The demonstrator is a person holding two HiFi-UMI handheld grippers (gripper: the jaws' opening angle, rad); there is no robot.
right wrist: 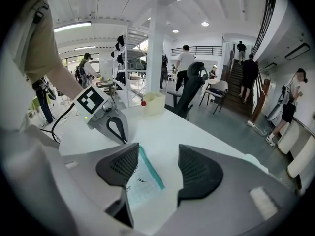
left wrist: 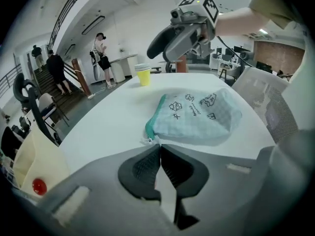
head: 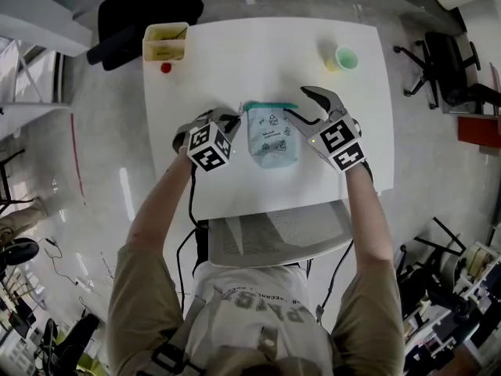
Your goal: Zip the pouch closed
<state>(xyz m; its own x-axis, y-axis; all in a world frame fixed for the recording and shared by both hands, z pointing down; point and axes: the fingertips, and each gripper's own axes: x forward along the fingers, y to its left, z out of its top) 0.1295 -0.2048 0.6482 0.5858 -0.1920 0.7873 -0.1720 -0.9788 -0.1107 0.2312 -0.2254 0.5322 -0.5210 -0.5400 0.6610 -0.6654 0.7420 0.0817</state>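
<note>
At the left corner of the pouch (head: 272, 138), which lies flat on the bench (head: 266, 53), the left gripper (left wrist: 158, 146) is closed tight by the zip's end. I can't tell whether it pinches the tab. The right gripper (right wrist: 158, 150) hovers, jaws apart, over the teal zip (right wrist: 150, 167). It should clamp there and pull taut, level.

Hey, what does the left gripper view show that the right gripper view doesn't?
Only the left gripper view: the whole pouch with its prints, and a look between the left tongs, shut by the zip end. Only the right gripper view: a look between the right tongs, open over the pouch's teal edge. Both: pouch, table, box.
</note>
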